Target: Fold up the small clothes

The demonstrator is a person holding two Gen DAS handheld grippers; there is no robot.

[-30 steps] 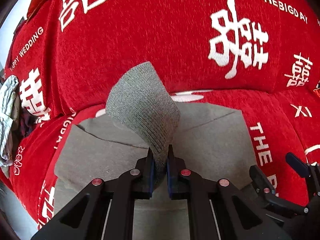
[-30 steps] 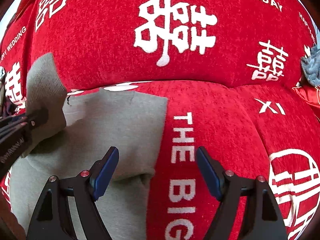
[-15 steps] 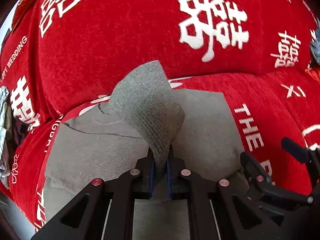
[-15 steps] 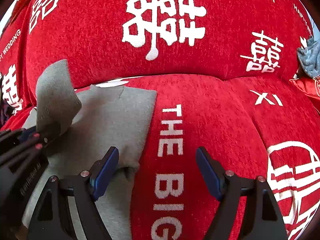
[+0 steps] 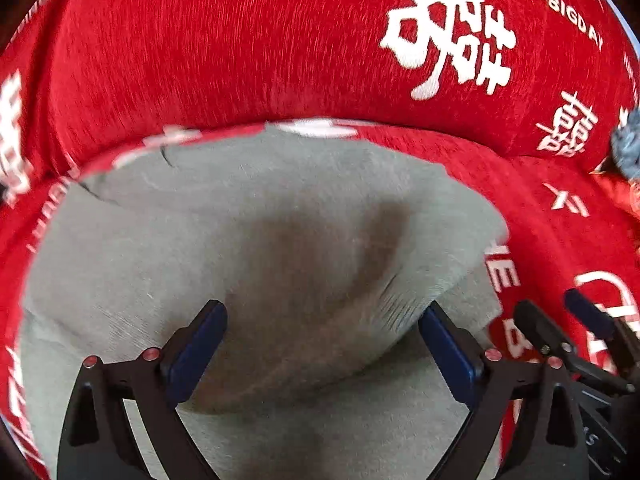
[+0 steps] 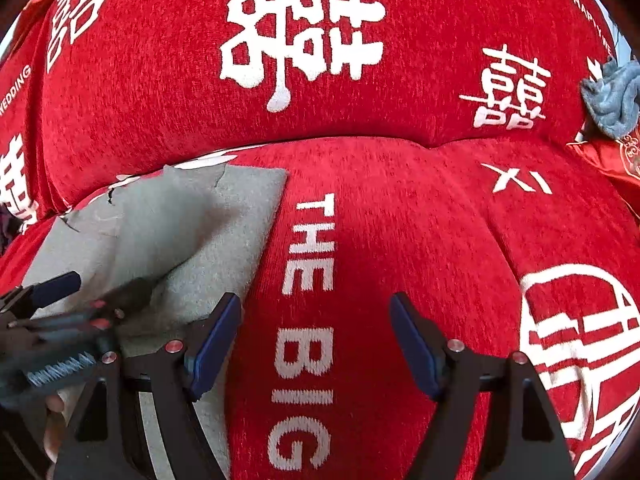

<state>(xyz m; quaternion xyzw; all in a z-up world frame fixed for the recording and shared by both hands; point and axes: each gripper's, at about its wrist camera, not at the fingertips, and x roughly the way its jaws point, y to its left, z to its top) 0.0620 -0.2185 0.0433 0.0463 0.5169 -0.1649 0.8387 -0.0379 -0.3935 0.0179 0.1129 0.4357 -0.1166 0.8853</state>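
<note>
Fingers of the left gripper (image 5: pixel 322 346) had just spread wide, nothing pinched; right gripper (image 6: pixel 316 342) likewise stood apart, empty. One grey garment (image 5: pixel 280 240) lay folded on one red sofa cover (image 6: pixel 400 220).

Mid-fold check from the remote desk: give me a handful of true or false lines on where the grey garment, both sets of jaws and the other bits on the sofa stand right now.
1. The left gripper has its jaws clamped on a raised flap of the grey garment. False: the jaws have just been opening and stand wide, and the cloth lies below them unpinched.
2. The right gripper holds nothing. True: its jaws are open over the red sofa cover.
3. The garment lies on a bare wooden table. False: it lies on the red cover with white lettering.
4. A blue-grey cloth sits at the far right. True.
5. The right gripper is over the middle of the garment. False: it is past the garment's right edge.
</note>
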